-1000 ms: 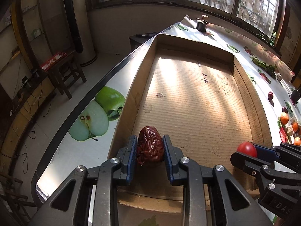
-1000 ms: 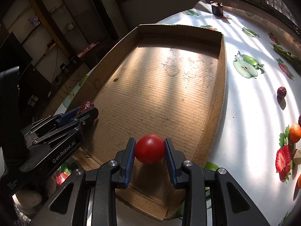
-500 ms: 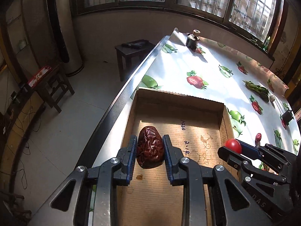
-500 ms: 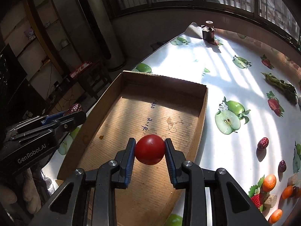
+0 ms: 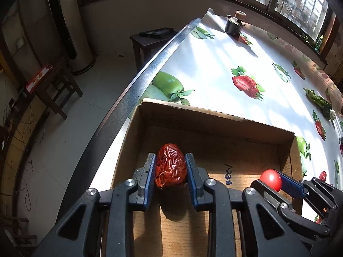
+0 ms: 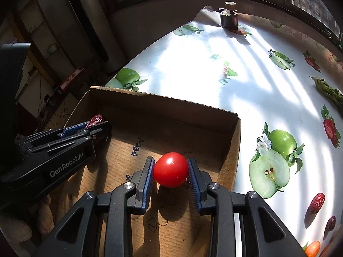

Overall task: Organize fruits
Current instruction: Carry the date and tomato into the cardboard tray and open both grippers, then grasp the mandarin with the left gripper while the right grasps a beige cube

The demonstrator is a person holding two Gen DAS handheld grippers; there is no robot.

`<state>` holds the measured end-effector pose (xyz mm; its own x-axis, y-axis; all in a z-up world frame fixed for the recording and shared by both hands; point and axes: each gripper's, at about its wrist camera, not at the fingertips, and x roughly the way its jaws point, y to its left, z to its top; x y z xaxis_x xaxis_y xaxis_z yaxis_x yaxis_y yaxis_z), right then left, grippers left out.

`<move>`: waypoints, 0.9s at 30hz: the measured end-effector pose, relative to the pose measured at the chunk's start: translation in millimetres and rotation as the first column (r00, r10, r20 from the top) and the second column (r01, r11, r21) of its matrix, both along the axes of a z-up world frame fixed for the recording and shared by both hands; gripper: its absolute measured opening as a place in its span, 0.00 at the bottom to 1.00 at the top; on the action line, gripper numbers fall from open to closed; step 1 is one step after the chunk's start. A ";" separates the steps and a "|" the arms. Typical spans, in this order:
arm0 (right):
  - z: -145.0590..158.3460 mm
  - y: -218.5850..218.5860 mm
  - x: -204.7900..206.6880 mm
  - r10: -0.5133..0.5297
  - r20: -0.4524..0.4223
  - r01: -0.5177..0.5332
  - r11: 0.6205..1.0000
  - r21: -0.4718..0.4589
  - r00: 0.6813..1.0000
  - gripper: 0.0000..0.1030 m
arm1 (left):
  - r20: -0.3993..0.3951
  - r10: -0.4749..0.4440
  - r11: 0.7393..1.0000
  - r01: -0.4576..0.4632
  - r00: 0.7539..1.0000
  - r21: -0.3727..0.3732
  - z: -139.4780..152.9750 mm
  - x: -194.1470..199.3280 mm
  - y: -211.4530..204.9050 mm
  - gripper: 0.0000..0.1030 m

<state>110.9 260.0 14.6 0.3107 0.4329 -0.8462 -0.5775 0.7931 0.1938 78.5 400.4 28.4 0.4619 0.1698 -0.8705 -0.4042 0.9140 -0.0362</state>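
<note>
Cardboard box point(image 5: 214, 115) on fruit-print tablecloth point(image 6: 193, 64); left gripper point(image 5: 170, 167) pinches wrinkled red date point(image 5: 170, 166), right gripper point(image 6: 170, 169) pinches red tomato point(image 6: 170, 169), both above box floor.

Wrinkled red jujube point(image 5: 170, 166) at lower centre and glossy cherry tomato point(image 6: 170, 169) at lower centre, each held above the cardboard box point(image 6: 163, 105).
</note>
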 end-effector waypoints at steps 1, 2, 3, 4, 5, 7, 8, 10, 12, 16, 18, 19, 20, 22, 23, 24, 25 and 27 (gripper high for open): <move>-0.1 -0.3 -0.2 -0.003 0.003 0.003 1.000 -0.002 1.000 0.33 | 0.001 -0.002 1.000 0.002 1.000 0.006 0.0 0.1 0.1 0.26; 0.0 0.1 -0.2 -0.005 0.005 0.005 1.000 -0.009 1.000 0.33 | 0.002 -0.007 1.000 0.007 1.000 0.004 -0.1 -0.2 -0.7 0.32; -0.8 0.6 0.7 -0.005 0.005 0.005 1.000 -0.017 1.000 0.33 | -0.001 -0.010 1.000 0.010 1.000 0.000 0.0 0.4 -0.1 0.44; -1.0 1.6 2.2 -0.001 0.005 0.001 1.000 -0.020 1.000 0.34 | -0.001 -0.013 1.000 0.013 1.000 0.000 0.9 0.0 -1.3 0.48; -0.1 2.2 1.4 0.002 0.009 -0.002 1.000 -0.021 1.000 0.38 | -0.002 -0.014 1.000 0.014 1.000 0.000 2.2 0.0 -1.9 0.52; 3.8 3.0 -0.9 0.005 0.036 -0.004 1.000 -0.026 0.999 0.51 | -0.010 -0.009 1.000 0.009 1.000 -0.019 4.1 -2.0 -1.2 0.53; 6.9 2.7 -2.2 0.005 0.053 -0.003 1.000 -0.028 0.999 0.59 | -0.012 -0.003 1.000 0.003 1.000 -0.030 6.1 -4.2 -0.1 0.53; 16.2 -1.2 -6.7 0.000 0.085 0.002 1.000 -0.028 0.996 0.61 | 0.003 0.005 0.999 -0.005 1.000 -0.047 14.1 -12.7 1.3 0.53; 28.7 -11.7 -11.6 -0.010 0.108 0.011 1.000 -0.007 0.994 0.61 | 0.024 0.020 0.999 -0.020 1.000 -0.028 27.7 -25.0 -0.3 0.53; 59.7 -53.5 -29.5 -0.047 0.142 0.038 0.997 0.063 0.989 0.61 | 0.088 0.020 0.999 -0.017 0.996 -0.028 60.6 -58.7 -16.6 0.57; 73.8 -81.8 -41.6 -0.069 0.156 0.055 0.994 0.094 0.985 0.61 | 0.111 0.010 0.999 -0.006 0.994 -0.037 75.2 -75.7 -33.6 0.64; 80.1 -98.3 -48.4 -0.080 0.156 0.063 0.992 0.113 0.985 0.61 | 0.125 -0.007 0.999 0.012 0.992 -0.042 82.6 -84.1 -45.4 0.65; 85.5 -115.7 -54.5 -0.092 0.156 0.072 0.989 0.132 0.983 0.61 | 0.141 -0.029 0.998 0.036 0.990 -0.049 89.6 -91.9 -58.7 0.66; 95.3 -157.5 -67.7 -0.128 0.158 0.103 0.982 0.160 0.979 0.61 | 0.172 -0.076 0.994 0.088 0.982 -0.066 101.5 -106.9 -87.0 0.72; 98.5 -179.1 -74.1 -0.148 0.159 0.120 0.978 0.173 0.976 0.61 | 0.188 -0.102 0.991 0.118 0.977 -0.071 106.4 -113.7 -102.2 0.75; 100.8 -204.4 -80.4 -0.174 0.160 0.144 0.973 0.182 0.972 0.61 | 0.205 -0.133 0.986 0.151 0.970 -0.074 111.0 -120.6 -119.2 0.75; 102.0 -226.0 -85.7 -0.200 0.162 0.170 0.968 0.182 0.966 0.61 | 0.220 -0.162 0.980 0.183 0.962 -0.076 114.2 -126.1 -136.3 0.75; 102.2 -277.4 -95.9 -0.268 0.163 0.239 0.955 0.177 0.950 0.62 | 0.244 -0.216 0.966 0.244 0.945 -0.089 115.9 -133.6 -168.4 0.75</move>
